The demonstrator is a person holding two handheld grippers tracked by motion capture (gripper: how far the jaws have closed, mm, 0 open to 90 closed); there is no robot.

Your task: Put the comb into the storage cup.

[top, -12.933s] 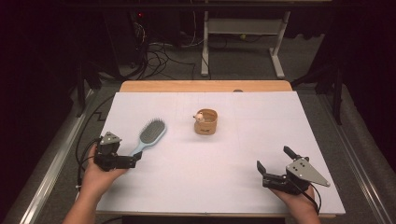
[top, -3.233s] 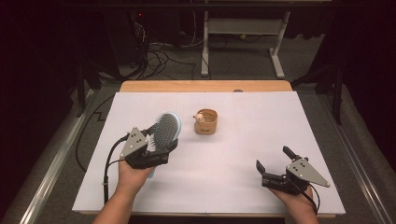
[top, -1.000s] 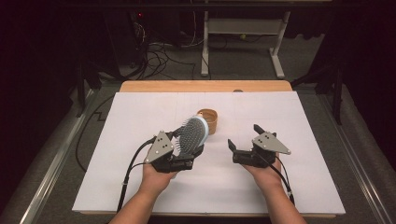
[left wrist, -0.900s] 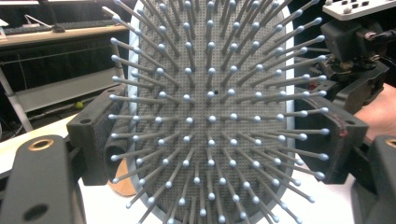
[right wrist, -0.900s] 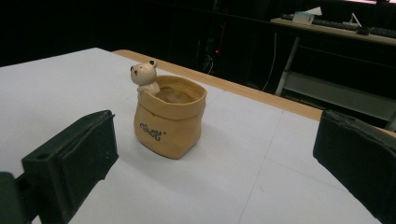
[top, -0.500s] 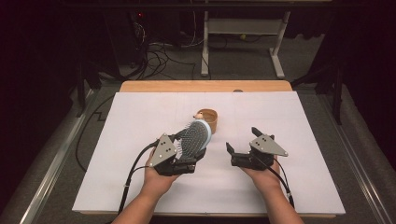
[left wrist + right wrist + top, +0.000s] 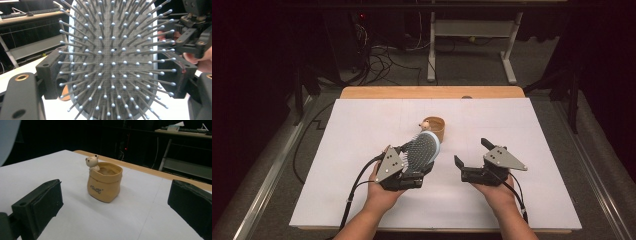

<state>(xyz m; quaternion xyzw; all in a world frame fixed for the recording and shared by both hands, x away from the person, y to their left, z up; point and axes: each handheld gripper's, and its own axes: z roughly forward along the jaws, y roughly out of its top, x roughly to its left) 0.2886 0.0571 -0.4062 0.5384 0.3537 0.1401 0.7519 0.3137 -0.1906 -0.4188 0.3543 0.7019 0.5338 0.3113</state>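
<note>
One hairbrush (image 7: 422, 151) is seen clamped at its handle in the left gripper (image 7: 412, 170), held above the white table (image 7: 362, 130), bristles facing up. One tan bear pot (image 7: 435, 128) is seen just behind it on the table. The right gripper (image 7: 474, 157), jaws spread and empty, is pointed at the pot.

Hairbrush (image 7: 422, 151): oval paddle head, pale blue rim, grey pad, ball-tipped grey bristles facing up; lifted off table, tilted, head toward far edge, near table middle. Bristle face close up in left gripper view (image 7: 112, 62), handle hidden.
</note>
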